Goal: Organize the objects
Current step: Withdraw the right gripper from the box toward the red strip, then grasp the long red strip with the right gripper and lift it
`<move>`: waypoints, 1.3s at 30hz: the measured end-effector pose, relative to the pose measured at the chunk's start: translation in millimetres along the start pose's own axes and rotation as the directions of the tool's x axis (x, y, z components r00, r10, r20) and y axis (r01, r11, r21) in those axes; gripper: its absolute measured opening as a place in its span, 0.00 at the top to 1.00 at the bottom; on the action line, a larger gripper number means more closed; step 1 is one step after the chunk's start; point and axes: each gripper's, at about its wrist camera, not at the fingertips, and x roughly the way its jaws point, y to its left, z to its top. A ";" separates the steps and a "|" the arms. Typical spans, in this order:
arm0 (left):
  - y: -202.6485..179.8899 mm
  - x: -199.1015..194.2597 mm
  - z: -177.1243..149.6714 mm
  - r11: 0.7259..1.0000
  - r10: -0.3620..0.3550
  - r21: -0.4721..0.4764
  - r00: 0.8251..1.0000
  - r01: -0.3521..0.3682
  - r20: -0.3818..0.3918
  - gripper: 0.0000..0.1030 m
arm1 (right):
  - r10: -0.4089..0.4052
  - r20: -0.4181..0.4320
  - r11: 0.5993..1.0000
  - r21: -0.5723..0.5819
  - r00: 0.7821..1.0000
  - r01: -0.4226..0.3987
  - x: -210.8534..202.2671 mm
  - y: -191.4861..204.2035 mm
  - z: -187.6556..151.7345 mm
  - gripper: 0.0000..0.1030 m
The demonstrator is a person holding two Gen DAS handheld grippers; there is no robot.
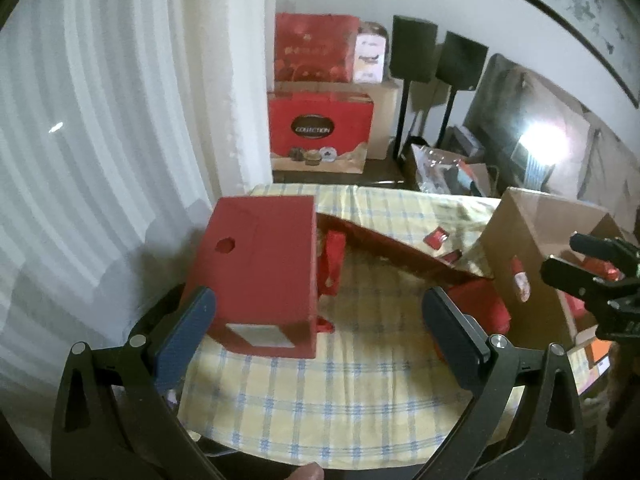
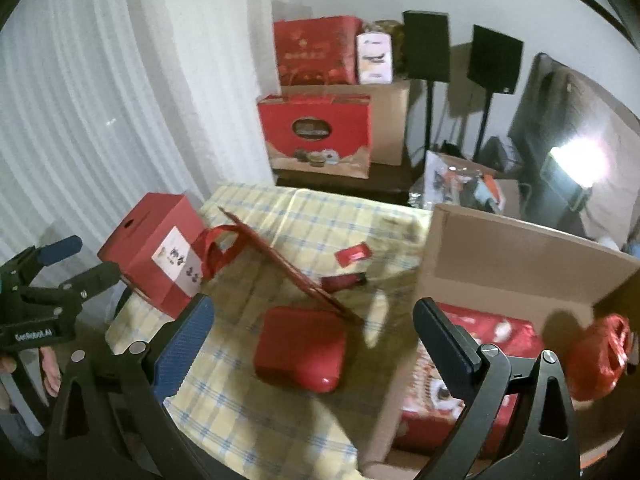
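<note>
A tall red box (image 1: 260, 272) with a round hole and a white label stands on the checked tablecloth (image 1: 340, 392); red ribbon handles (image 2: 218, 252) hang at its side. My left gripper (image 1: 318, 308) is open just short of that box, holding nothing. A flat red board (image 2: 288, 264) leans across the table's middle. Below it lies a rounded red case (image 2: 300, 354), in front of my open, empty right gripper (image 2: 316, 312). A small red packet (image 2: 354, 255) lies farther back. The open cardboard box (image 2: 500, 248) at the right holds a red patterned package (image 2: 488, 344) and a red bag (image 2: 600, 360).
White curtains (image 1: 100, 140) hang close on the left. Behind the table are stacked red gift boxes (image 1: 320, 132), two black speakers on stands (image 1: 414, 48), a dark screen (image 1: 520, 120) and a cluttered carton (image 2: 460, 180). A hand (image 2: 48, 376) holds the left gripper (image 2: 86, 258).
</note>
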 end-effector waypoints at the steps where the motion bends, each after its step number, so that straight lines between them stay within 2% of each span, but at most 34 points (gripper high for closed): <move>1: 2.0 0.9 -1.5 1.000 0.009 0.001 1.000 -0.009 -0.001 0.00 | 0.010 -0.007 1.000 -0.006 1.000 -0.010 5.2 2.8 1.7 0.02; 6: 15.9 6.5 -4.3 1.000 0.013 -0.023 1.000 -0.013 -0.009 0.00 | 0.034 -0.054 0.999 -0.034 0.998 -0.036 31.0 13.1 8.1 0.06; 12: 26.0 10.5 -1.0 0.999 0.018 -0.040 1.000 -0.018 -0.006 0.01 | 0.018 -0.097 0.996 -0.088 0.995 -0.027 57.7 28.3 14.7 0.09; 16: 33.2 12.3 -0.1 0.998 -0.007 -0.060 1.000 0.006 -0.019 0.01 | 0.014 -0.133 0.994 -0.108 0.991 -0.028 78.1 34.5 17.8 0.12; 19: 40.9 15.6 0.6 0.996 -0.028 -0.088 0.999 0.025 -0.027 0.01 | -0.002 -0.164 0.991 -0.135 0.986 -0.021 94.8 39.5 19.2 0.14; 21: 45.3 17.6 0.9 0.994 -0.034 -0.109 0.999 0.031 -0.030 0.01 | -0.014 -0.188 0.987 -0.160 0.982 -0.017 106.6 43.6 18.5 0.18; 30: 47.8 19.8 0.5 0.993 -0.045 -0.113 0.998 0.041 -0.033 0.01 | -0.057 -0.282 0.974 -0.227 0.958 -0.009 145.3 50.5 14.7 0.24; 32: 47.3 20.0 0.5 0.992 -0.054 -0.113 0.998 0.049 -0.036 0.01 | -0.062 -0.302 0.973 -0.232 0.951 -0.010 150.8 49.4 13.2 0.28; 35: 44.7 19.2 0.5 0.993 -0.058 -0.107 0.998 0.054 -0.036 0.03 | -0.062 -0.339 0.972 -0.232 0.939 -0.019 159.8 45.6 9.9 0.42; 37: 41.8 17.1 0.9 0.993 -0.063 -0.100 0.997 0.060 -0.032 0.04 | -0.068 -0.358 0.972 -0.234 0.931 -0.019 164.8 43.8 7.5 0.55; 39: 39.0 15.2 1.6 0.993 -0.067 -0.097 0.997 0.064 -0.030 0.04 | -0.082 -0.371 0.969 -0.245 0.925 -0.012 169.0 42.0 4.9 0.63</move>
